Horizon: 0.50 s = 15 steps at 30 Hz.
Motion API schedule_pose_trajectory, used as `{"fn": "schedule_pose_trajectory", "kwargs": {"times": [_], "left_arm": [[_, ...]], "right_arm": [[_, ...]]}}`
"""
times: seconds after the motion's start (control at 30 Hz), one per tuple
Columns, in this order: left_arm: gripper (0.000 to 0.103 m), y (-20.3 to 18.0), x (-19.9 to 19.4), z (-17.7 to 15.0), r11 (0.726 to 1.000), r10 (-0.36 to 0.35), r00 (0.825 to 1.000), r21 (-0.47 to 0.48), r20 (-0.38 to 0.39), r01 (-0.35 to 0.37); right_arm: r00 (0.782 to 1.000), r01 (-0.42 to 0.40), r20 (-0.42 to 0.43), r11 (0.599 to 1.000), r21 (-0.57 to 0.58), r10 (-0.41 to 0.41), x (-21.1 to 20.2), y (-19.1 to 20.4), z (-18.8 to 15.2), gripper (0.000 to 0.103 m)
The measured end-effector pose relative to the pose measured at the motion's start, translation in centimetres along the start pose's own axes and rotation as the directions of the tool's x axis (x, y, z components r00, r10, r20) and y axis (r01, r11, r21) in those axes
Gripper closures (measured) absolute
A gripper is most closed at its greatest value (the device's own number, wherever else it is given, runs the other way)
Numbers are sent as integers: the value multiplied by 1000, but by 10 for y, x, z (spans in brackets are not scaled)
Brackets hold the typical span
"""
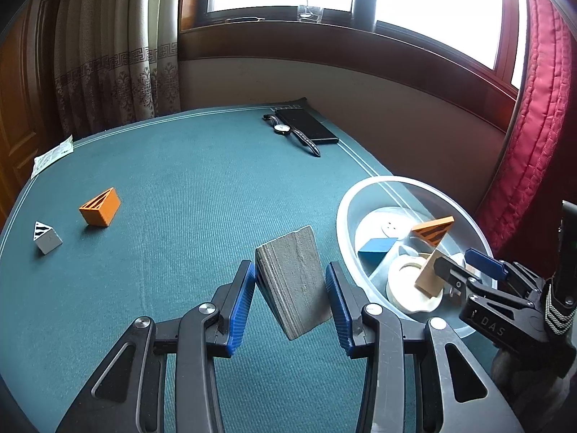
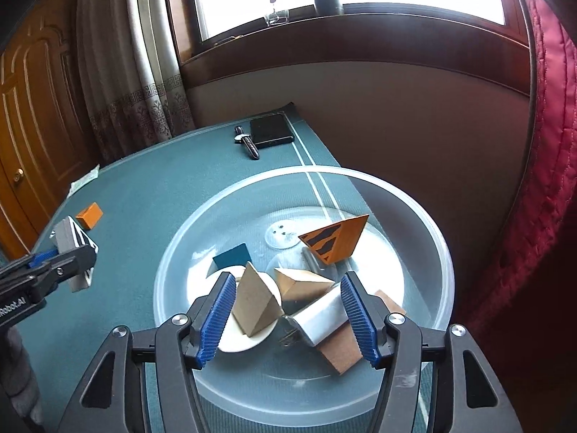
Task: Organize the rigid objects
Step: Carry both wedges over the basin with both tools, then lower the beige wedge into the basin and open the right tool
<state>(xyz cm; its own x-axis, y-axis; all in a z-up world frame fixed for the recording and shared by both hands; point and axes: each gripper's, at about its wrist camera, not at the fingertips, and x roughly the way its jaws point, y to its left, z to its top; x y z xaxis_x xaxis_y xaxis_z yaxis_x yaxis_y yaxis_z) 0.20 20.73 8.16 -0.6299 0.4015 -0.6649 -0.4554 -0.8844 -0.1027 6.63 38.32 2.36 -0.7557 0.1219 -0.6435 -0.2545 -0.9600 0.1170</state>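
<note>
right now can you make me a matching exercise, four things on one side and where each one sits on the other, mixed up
Things:
1. grey wedge
2. orange striped wedge
3. wristwatch
4. small grey and white wedge

Places:
a. inside the clear bowl
b. on the green mat, near its left edge
c. between the left tongs
d. beside the black phone at the far end of the mat

Pairs: 1-c, 2-a, 3-d, 4-b

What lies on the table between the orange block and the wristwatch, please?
Nothing: in the left wrist view the stretch of teal table cover between the orange block and the wristwatch is bare.
</note>
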Motion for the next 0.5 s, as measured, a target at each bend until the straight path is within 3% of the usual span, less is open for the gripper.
{"fn": "schedule_pose_trajectory", "kwargs": {"times": [0.3,0.5], "left_arm": [[61,-16,9,8,999,-45,999,22,-10,45],[61,-33,19,15,995,-89,996,49,-15,90]], "right_arm": [[995,96,18,986,135,-99,-1,-32,3,34],[995,90,28,979,181,-97,-3,-42,5,34]]}}
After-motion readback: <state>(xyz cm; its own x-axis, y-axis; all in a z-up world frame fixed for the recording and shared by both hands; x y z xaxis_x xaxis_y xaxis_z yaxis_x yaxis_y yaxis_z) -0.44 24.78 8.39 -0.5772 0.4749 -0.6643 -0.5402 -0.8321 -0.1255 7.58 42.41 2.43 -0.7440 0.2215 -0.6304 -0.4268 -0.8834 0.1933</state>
